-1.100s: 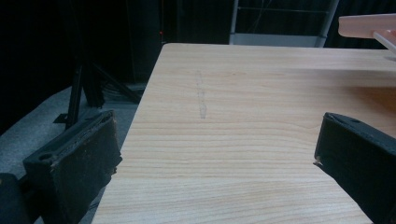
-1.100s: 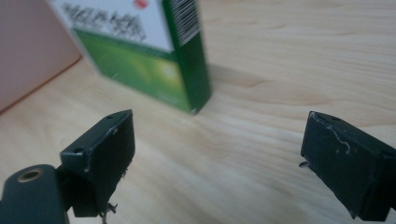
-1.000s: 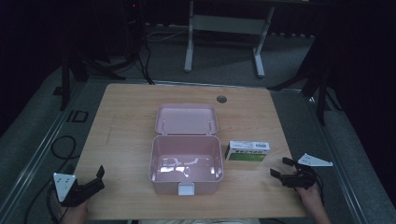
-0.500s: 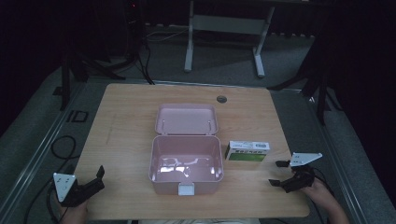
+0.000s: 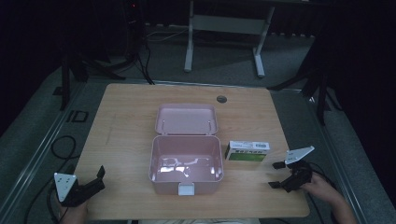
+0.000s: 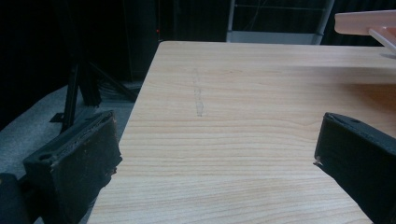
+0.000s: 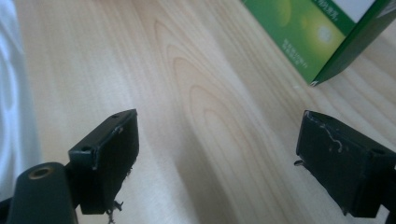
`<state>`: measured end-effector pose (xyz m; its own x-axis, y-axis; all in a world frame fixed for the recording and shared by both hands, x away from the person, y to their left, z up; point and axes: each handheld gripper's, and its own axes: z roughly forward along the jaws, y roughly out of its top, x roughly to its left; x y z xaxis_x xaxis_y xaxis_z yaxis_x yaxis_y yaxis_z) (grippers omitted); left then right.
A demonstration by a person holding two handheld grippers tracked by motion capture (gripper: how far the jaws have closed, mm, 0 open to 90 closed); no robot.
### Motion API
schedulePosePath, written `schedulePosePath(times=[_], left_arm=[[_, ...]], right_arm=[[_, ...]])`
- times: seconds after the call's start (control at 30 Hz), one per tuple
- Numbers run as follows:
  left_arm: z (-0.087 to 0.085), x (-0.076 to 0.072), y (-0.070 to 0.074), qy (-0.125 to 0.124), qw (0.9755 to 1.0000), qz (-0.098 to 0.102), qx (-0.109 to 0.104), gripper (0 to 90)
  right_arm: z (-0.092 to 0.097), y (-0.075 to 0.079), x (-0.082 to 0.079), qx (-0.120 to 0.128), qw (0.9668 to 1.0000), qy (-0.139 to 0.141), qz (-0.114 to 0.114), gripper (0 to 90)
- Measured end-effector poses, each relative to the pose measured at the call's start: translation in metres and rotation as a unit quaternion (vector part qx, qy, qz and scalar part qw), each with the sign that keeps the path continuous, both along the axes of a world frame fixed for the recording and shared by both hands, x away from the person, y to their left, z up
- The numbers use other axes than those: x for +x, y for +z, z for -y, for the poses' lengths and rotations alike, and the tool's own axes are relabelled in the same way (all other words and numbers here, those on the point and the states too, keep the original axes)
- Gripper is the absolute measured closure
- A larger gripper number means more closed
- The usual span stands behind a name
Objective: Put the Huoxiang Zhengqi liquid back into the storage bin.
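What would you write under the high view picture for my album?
An open pink plastic box and green-and-white carton wait between two open grippers.

A pink lidded box [image 5: 186,163] sits open at the middle of the wooden table [image 5: 126,126], its lid lying flat behind it. Just beside its right wall lies a green-and-white carton [image 5: 247,152]. The right gripper [image 5: 283,175] hovers near the carton with jaws spread; the left gripper [image 5: 97,178] rests at the table's near left corner, jaws apart.
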<state>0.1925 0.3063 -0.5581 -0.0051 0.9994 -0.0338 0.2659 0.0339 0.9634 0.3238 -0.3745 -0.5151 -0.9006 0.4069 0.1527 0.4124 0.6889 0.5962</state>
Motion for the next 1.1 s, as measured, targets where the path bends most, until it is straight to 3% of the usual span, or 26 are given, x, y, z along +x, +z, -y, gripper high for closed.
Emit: schedulePosePath(times=[0.1,0.2,0.3,0.43,0.6,0.77,0.97,1.1], left_arm=[[0.000,0.000,0.000,-0.002,1.0000,0.001,0.000,0.2],[0.000,0.000,0.000,-0.002,1.0000,0.001,-0.002,0.3],[0.000,0.000,0.000,-0.001,1.0000,0.001,-0.001,0.3],[0.000,0.000,0.000,-0.003,1.0000,-0.001,0.000,0.3],[0.000,0.000,0.000,-0.003,1.0000,-0.002,0.000,0.3],[0.000,0.000,0.000,-0.004,1.0000,-0.002,0.000,0.2],[0.000,0.000,-0.001,-0.005,1.0000,-0.003,0.000,0.2],[0.000,0.000,-0.001,-0.007,1.0000,-0.005,0.002,0.2]], right_arm=[[-0.003,0.007,0.004,-0.012,0.9996,0.012,-0.022,12.9],[-0.006,0.016,0.008,-0.011,0.9993,0.026,-0.025,12.5],[-0.009,0.025,0.009,-0.018,0.9987,0.047,-0.004,11.1],[-0.012,0.036,0.017,-0.016,0.9983,0.057,-0.004,11.1],[-0.017,0.052,0.024,-0.031,0.9966,0.077,0.005,12.2],[-0.021,0.063,0.032,-0.034,0.9957,0.086,0.006,12.2],[-0.026,0.079,0.042,-0.039,0.9949,0.088,0.029,12.2],[-0.034,0.089,0.053,-0.054,0.9942,0.088,0.029,12.9]])
